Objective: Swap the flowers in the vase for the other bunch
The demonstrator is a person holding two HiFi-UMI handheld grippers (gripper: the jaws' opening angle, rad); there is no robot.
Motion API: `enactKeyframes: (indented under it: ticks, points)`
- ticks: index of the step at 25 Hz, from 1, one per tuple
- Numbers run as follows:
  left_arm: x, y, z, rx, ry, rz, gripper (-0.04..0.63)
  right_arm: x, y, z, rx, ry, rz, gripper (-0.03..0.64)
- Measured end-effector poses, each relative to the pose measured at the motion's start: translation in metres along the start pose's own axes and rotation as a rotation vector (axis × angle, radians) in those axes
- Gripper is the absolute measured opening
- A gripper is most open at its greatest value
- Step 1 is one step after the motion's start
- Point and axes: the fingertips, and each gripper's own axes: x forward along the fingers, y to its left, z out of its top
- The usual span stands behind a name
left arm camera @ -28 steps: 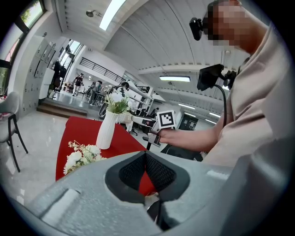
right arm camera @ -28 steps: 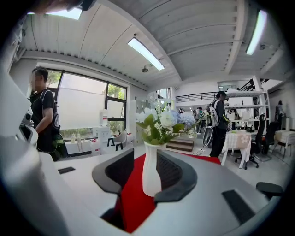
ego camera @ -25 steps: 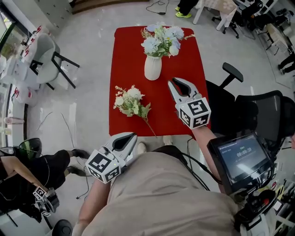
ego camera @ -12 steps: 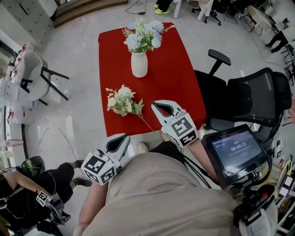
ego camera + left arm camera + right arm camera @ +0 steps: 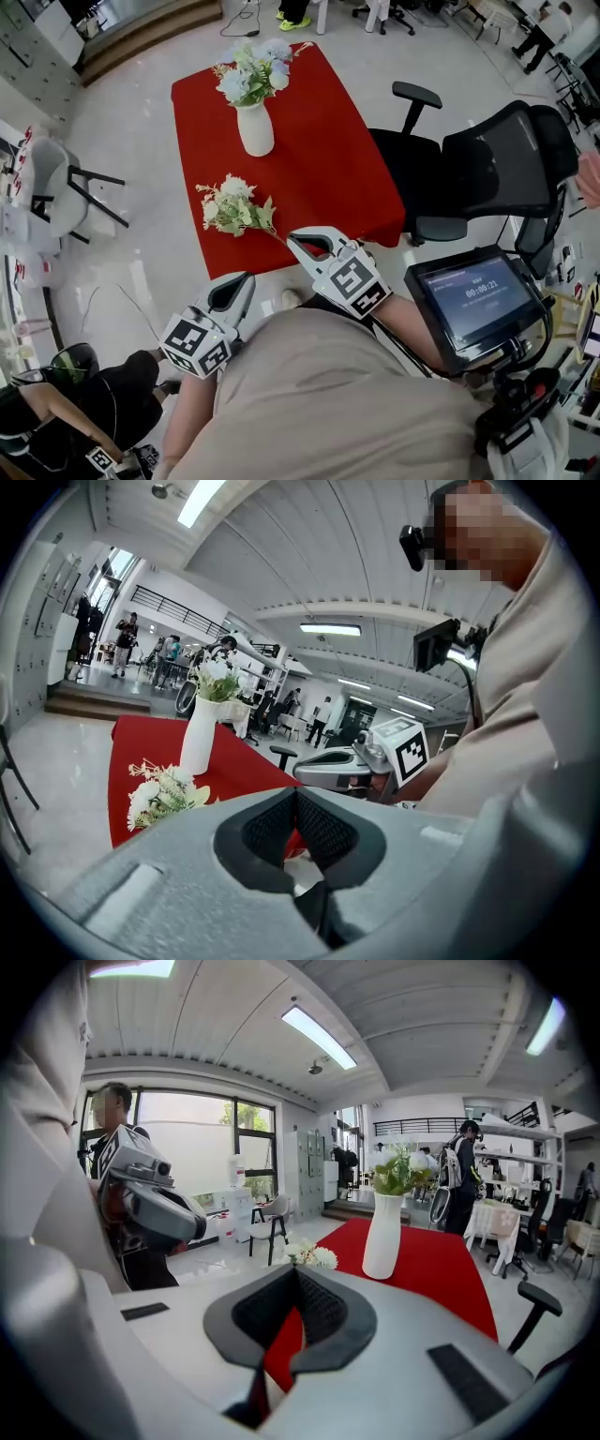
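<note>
A white vase [image 5: 255, 129] with a blue and white bunch [image 5: 248, 70] stands at the far end of the red table [image 5: 319, 169]. A second bunch of white flowers [image 5: 228, 206] lies flat near the table's near left corner, its thin stem trailing toward me. My right gripper [image 5: 298, 237] is shut and empty, hovering at the table's near edge just right of that stem. My left gripper [image 5: 240, 281] is shut and empty too, held off the table over the floor. The vase [image 5: 383, 1235] and the loose bunch [image 5: 309, 1256] show in the right gripper view, the vase [image 5: 199, 735] and the loose bunch [image 5: 161, 794] also in the left gripper view.
A black office chair [image 5: 487, 169] stands close to the table's right side. A white chair [image 5: 52, 187] is on the floor to the left. A screen on a stand [image 5: 473, 300] sits at my right. Another person [image 5: 84, 412] crouches at the lower left.
My right gripper has drawn back from mid-table to the near edge and its jaws have closed. The head view has swung, so the table sits further up and left.
</note>
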Motion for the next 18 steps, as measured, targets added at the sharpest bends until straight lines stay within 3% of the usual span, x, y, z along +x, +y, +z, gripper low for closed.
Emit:
enactKeyframes:
  ticks: [8,18]
  points:
    - [0.015,-0.001,-0.001,-0.001,0.004,-0.048,0.008,-0.005,0.002,-0.007,-0.002,0.016,-0.006,0.012]
    - [0.013,0.003,-0.002,-0.022,-0.013,-0.045,0.006,-0.004,0.011,-0.004,-0.008,0.027,0.016,0.011]
